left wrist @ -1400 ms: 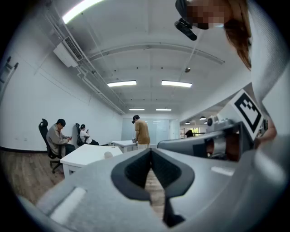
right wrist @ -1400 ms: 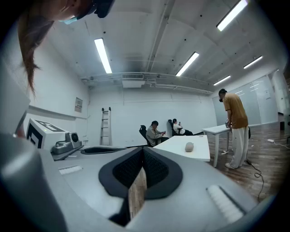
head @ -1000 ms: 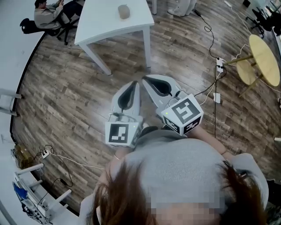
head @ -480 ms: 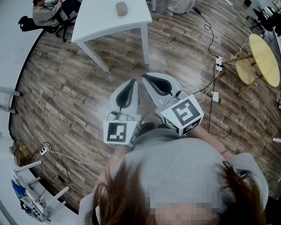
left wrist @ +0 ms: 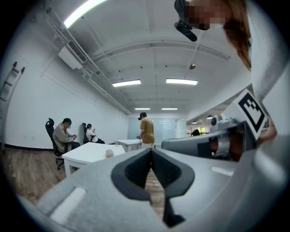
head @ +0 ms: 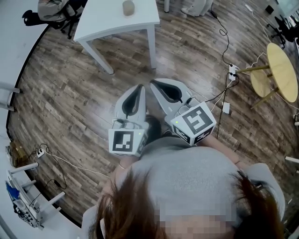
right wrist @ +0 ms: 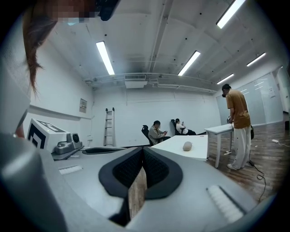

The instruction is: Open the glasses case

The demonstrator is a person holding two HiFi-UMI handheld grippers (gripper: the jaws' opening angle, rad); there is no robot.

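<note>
The glasses case (head: 128, 7), a small beige rounded thing, lies on a white table (head: 105, 23) at the top of the head view, well ahead of both grippers. It shows too in the left gripper view as a pale lump, the case (left wrist: 109, 153), and in the right gripper view, the case (right wrist: 187, 146). My left gripper (head: 141, 87) and right gripper (head: 152, 84) are held side by side in front of the person's body over the wooden floor, pointing toward the table. Both are shut with nothing between the jaws: left gripper (left wrist: 151, 151), right gripper (right wrist: 142, 149).
A round wooden table (head: 282, 70) stands at the right, with a power strip and cables (head: 231, 71) on the floor beside it. A person in an orange shirt (left wrist: 146, 131) stands beyond the white table. Seated people (right wrist: 156, 132) and a ladder (right wrist: 109, 127) are by the far wall.
The white table and case have drifted slightly up and left in the head view. Both grippers stay shut and side by side, shifted a little with the person.
</note>
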